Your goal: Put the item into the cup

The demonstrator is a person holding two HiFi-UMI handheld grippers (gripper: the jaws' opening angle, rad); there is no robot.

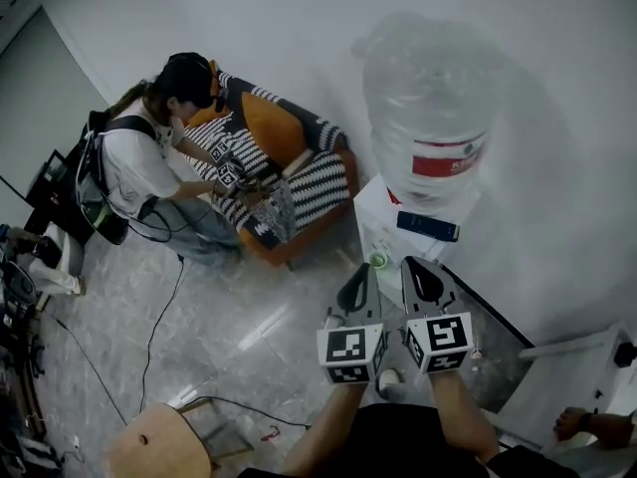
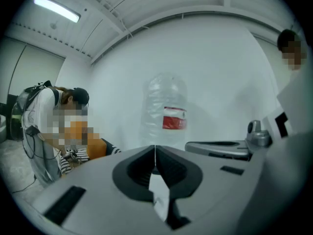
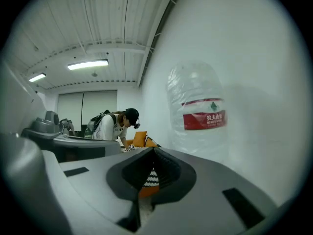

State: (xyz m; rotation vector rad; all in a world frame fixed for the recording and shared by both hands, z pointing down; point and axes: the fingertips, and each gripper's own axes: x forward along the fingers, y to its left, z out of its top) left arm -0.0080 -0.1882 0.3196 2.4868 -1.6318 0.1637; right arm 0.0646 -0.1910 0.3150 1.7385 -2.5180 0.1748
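left gripper [image 2: 155, 151]: dark ribbed jaws pressed together, empty | right gripper [image 3: 153, 155]: same, together, empty | water jug [image 1: 428, 98]: clear rounded plastic, red label | cup [image 1: 378, 260]: small, green, round

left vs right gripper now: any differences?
Left gripper points at the clear red-labelled water jug; right gripper points at the orange striped sofa, jug off to the side. Left gripper's marker cube pattern differs from the right gripper's. Shared: jaws shut, nothing held.

We read 农夫山泉 in white on the red label [image 3: 204, 116] of the big water bottle [image 3: 193, 84] at the right. We cannot make out the smaller print beneath it.
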